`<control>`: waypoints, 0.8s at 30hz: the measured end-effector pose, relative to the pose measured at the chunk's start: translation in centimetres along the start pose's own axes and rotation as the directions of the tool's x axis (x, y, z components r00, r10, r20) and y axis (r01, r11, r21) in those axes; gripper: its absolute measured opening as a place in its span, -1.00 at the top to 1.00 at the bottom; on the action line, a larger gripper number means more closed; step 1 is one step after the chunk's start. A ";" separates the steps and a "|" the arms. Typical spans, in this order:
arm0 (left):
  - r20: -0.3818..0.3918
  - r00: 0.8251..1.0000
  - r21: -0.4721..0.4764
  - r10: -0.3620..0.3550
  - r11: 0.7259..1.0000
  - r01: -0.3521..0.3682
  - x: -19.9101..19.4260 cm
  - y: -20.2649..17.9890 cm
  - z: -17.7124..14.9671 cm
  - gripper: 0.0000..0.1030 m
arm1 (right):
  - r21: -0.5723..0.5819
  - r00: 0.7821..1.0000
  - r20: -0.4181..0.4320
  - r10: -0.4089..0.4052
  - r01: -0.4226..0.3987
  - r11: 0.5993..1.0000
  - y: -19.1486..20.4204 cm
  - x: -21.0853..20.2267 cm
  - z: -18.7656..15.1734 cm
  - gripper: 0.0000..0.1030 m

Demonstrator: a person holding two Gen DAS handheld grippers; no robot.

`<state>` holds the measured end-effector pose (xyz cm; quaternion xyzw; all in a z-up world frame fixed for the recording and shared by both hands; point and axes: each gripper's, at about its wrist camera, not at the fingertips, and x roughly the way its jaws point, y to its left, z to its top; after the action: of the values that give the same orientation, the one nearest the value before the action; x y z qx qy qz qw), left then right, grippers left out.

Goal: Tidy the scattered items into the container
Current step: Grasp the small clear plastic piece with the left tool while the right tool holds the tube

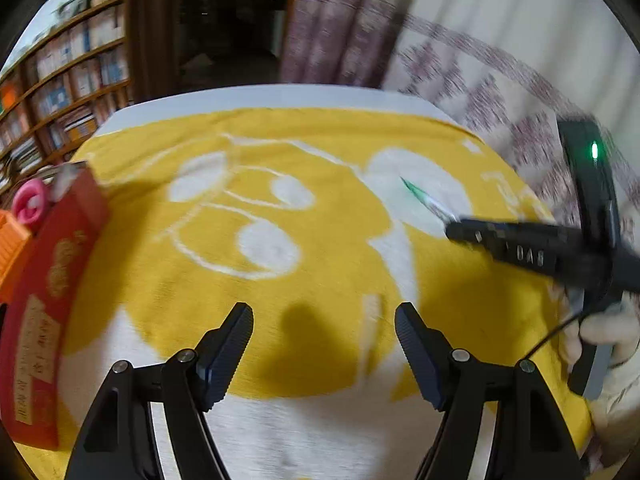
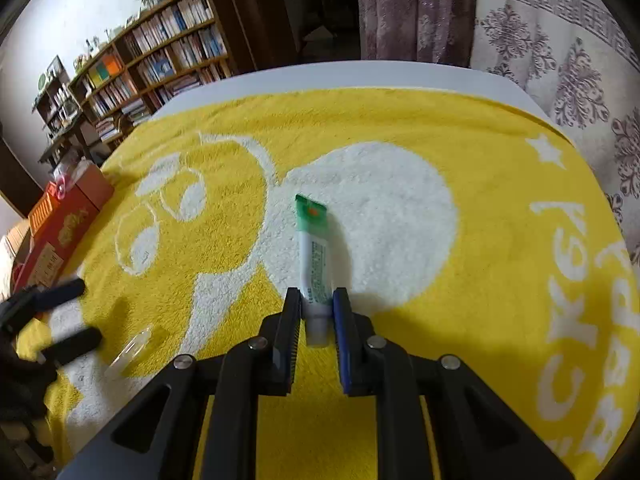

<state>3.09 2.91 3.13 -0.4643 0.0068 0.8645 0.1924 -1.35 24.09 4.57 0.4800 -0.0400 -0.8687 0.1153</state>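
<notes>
Two grippers are mine, and only one is busy. My right gripper (image 2: 317, 308) has its jaws pressed in on the small white tube with a green crimped tail (image 2: 313, 256), pinching it near the cap end, so that the tail points away from me over the white patch of the yellow terry towel with a white cartoon print (image 2: 460, 128). From the left wrist view the same tube (image 1: 420, 196) sticks out past those closed fingers, blurred, and I cannot tell whether it has left the cloth. My left gripper (image 1: 324, 340) hangs with its jaws spread wide and nothing between them, over bare towel.

I judge the step in hand to be the pickup of the tube, with the grip made and the carry not yet begun. The red cardboard box with gold print (image 1: 52, 280) sits at the far left edge of the towel, well apart from the tube, with a pink round thing (image 1: 30, 202) and an orange ribbed thing (image 1: 12, 248) at it; it seems the likely container, though its opening is hidden from me. Next I need to lift clear and cross the towel leftward without squeezing the tube's soft body. One small clear plastic piece (image 2: 130, 350) lies near my left fingers (image 2: 76, 342), and I judge that job falls to them.
</notes>
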 end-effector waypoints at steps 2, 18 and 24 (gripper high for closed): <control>-0.015 1.000 0.031 -0.001 1.000 0.001 0.6 -1.0 -0.3 -0.45 | 0.007 1.000 0.014 0.013 -0.013 1.000 -0.2 -0.5 -0.1 0.66; 0.002 1.000 0.066 -0.018 0.998 0.018 0.3 -1.5 -0.9 0.77 | 0.018 0.998 0.054 0.032 -0.033 0.999 0.1 -1.2 -0.2 0.67; 0.048 0.999 0.037 -0.025 0.999 0.023 -1.6 -0.5 -0.7 0.77 | -0.002 1.000 0.017 -0.006 0.006 1.000 0.4 -0.1 0.2 0.15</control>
<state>4.61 2.73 4.15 -0.4396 0.0125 0.8728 0.2114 -1.41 23.74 4.84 0.4726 -0.0390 -0.8731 0.1130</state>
